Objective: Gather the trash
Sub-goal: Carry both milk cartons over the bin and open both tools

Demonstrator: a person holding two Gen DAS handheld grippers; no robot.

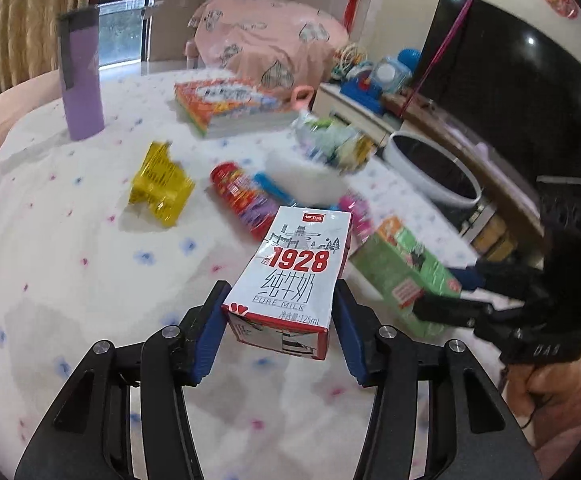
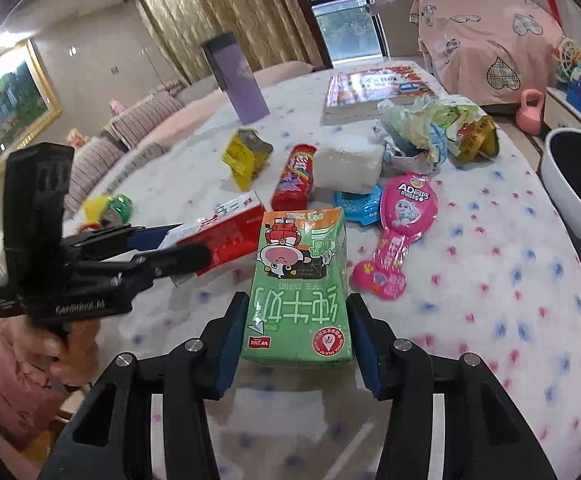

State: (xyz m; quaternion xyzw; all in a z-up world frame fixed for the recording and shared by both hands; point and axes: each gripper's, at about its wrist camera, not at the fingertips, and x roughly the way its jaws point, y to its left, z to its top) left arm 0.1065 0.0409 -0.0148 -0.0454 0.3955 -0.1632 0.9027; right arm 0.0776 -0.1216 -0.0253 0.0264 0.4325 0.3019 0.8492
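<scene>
Left wrist view
Your left gripper (image 1: 280, 312): blue pads clamped on both sides of the white milk carton (image 1: 290, 276), which is lifted clear of the cloth.
Carton print: "1928", "PURE MILK", "125mL", a grey skyline sketch, red trim.
Ahead of the fingers: a red snack tube (image 1: 240, 196) on its side, a crumpled yellow foil wrapper (image 1: 160, 186) further left, a white foam-like block (image 1: 304, 178), a wad of crumpled bags (image 1: 330, 142).
Further off: a purple tumbler (image 1: 82, 76) standing upright, a thick paperback (image 1: 234, 106) lying flat.
To the right: your right gripper (image 1: 442, 292) closed on the green carton (image 1: 404, 276); a white bin (image 1: 430, 168) beyond the table edge.
Table cover (image 1: 70, 280): white cloth with pink and blue flecks.

Right wrist view
Right gripper (image 2: 296, 340): clamped on the green carton (image 2: 300, 292); cartoon cow, Chinese lettering upside down, a red round seal too small to read.
Only seen here: a pink packet (image 2: 400, 236) marked "AD", shaped roughly like a hairbrush, a blue packet (image 2: 356, 204), a green can (image 2: 116, 208), possibly crushed.
To the left: your left gripper (image 2: 178, 246) holding the red-and-white carton (image 2: 226, 228).
</scene>
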